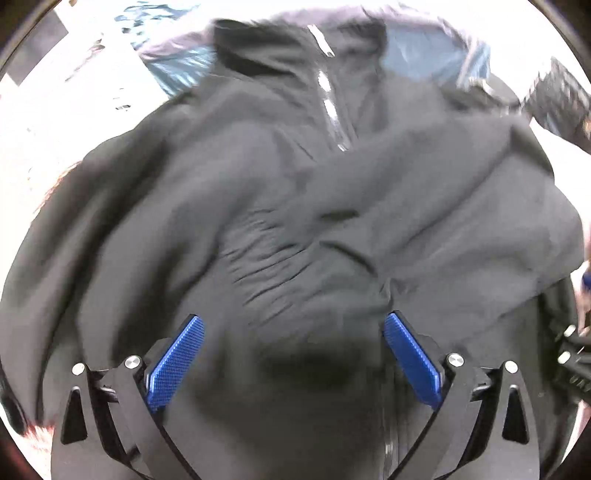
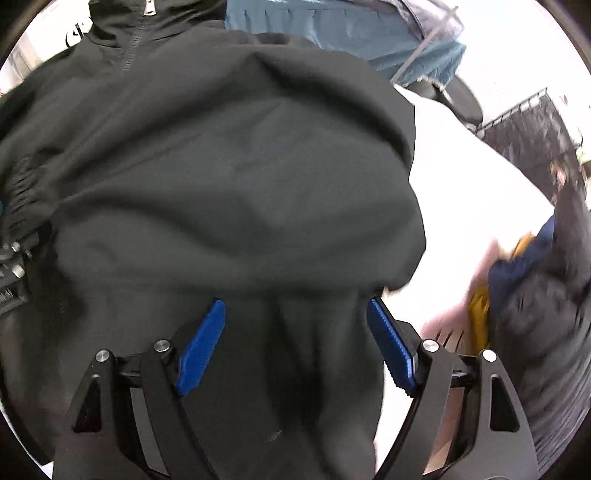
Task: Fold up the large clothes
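A large black zip-up jacket (image 1: 288, 206) lies spread and rumpled on a white table, its zipper (image 1: 328, 99) running away from me. My left gripper (image 1: 293, 325) is open just above its lower part, blue pads wide apart, holding nothing. In the right wrist view the same jacket (image 2: 229, 166) fills the frame, a sleeve folded over the body. My right gripper (image 2: 295, 314) is open over the jacket's right hem, near its edge, with nothing between the pads.
A blue garment (image 2: 332, 29) lies beyond the jacket's collar. White table surface (image 2: 472, 192) shows to the right. A dark wire rack (image 2: 532, 125) stands far right. Blue and yellow clothing (image 2: 509, 280) is blurred at the right edge. The other gripper's body (image 1: 569, 354) shows at right.
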A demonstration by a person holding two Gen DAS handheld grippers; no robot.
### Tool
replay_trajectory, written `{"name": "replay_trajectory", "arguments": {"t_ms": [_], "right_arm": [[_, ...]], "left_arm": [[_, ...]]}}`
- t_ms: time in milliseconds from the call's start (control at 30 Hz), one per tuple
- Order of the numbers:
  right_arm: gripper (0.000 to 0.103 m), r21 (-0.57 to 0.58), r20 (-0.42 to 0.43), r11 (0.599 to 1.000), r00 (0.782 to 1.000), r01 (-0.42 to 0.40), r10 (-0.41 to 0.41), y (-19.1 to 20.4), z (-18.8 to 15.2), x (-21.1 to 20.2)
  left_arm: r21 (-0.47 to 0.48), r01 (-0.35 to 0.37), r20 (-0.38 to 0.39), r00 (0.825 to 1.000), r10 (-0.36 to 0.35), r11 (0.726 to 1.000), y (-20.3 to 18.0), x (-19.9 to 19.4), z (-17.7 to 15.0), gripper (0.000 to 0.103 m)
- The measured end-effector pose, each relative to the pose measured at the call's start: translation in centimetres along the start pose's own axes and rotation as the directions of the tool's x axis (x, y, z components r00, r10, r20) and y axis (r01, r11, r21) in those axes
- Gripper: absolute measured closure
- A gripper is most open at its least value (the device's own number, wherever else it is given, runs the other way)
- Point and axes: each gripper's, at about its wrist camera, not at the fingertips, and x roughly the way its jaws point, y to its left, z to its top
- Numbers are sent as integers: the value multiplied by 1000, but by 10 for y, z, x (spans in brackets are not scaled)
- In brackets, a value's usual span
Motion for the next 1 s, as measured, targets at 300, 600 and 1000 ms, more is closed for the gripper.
{"name": "replay_trajectory", "arguments": {"t_ms": [300,600,1000], "right_arm": [[24,-36,-10,996,996,-88,87,20,-72,-30],[24,-80,44,990,991,-120,123,44,-80,-58],[24,-89,53,989,991,-119,124,44,-94,-74]], "left_arm": [[-165,-189,134,968,212,968,122,-92,-86,6],[-359,-468,65,850,522,807,258,-142,-134,6],[-375,-503,-104,857,504,779,346,-113,-141,38]]}}
